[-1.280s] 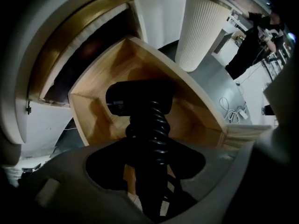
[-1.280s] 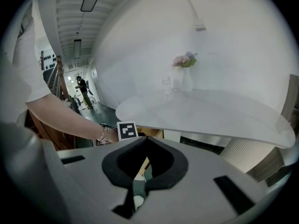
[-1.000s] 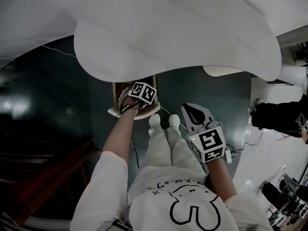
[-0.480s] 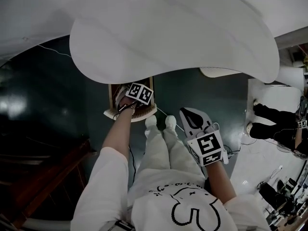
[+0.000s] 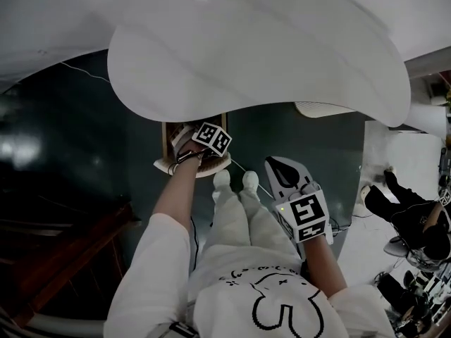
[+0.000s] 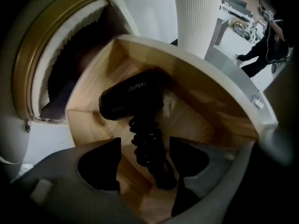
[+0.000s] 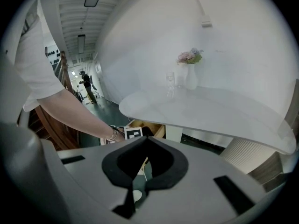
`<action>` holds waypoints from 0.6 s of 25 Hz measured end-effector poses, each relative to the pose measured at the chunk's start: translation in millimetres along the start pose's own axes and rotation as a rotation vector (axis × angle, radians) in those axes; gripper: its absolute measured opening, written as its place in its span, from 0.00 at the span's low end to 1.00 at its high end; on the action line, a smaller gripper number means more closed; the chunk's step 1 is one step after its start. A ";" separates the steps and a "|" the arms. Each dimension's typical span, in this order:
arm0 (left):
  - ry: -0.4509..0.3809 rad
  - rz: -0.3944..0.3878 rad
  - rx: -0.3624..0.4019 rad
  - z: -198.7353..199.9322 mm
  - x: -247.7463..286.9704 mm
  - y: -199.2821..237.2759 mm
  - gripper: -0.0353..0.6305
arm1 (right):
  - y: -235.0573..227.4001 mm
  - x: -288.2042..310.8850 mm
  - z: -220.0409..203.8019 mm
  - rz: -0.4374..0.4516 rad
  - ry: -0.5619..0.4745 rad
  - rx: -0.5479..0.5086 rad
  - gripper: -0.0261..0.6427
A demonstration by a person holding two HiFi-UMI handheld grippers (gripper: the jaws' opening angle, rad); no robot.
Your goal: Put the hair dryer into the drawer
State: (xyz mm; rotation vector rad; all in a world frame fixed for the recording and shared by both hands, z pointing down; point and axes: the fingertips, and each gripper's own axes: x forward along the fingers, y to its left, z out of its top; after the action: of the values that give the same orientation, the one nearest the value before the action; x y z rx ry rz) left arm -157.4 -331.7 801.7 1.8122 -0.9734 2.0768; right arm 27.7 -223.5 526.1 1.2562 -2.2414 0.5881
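Note:
The black hair dryer (image 6: 131, 99) lies inside the open wooden drawer (image 6: 88, 85), and its coiled cord (image 6: 147, 139) trails toward me. My left gripper (image 6: 145, 143) hangs just above, pointing steeply down. Its jaws have just been opening; they stand wide on either side of the cord, and the pads do not press it. In the head view the left gripper (image 5: 194, 148) is over the drawer (image 5: 167, 134), under the table's edge. My right gripper (image 5: 280, 162) is held apart at the right, beside my legs. Its tips (image 7: 146, 139) meet with nothing between them.
A wide white tabletop (image 5: 261, 48) overhangs the drawer and carries a vase of flowers (image 7: 189, 73) and a glass (image 7: 170, 85). A ribbed white pedestal (image 6: 196, 17) stands behind the drawer. Dark wooden furniture (image 5: 63, 259) is at the left, and a person in black (image 5: 409, 217) is at the right.
The left gripper's marker cube has rolled slightly over the drawer. The person in black at the right has moved lower in the head view. The right gripper has kept still.

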 end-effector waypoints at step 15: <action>-0.022 0.038 -0.101 -28.9 -64.6 18.1 0.54 | -2.5 -15.7 53.3 -0.001 -0.139 -0.042 0.04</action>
State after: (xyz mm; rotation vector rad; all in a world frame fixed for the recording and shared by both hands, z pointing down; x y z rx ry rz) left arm -176.6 -311.6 734.1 1.7828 -1.1059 1.9951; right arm 25.6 -245.7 475.2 1.3133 -2.3537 0.4640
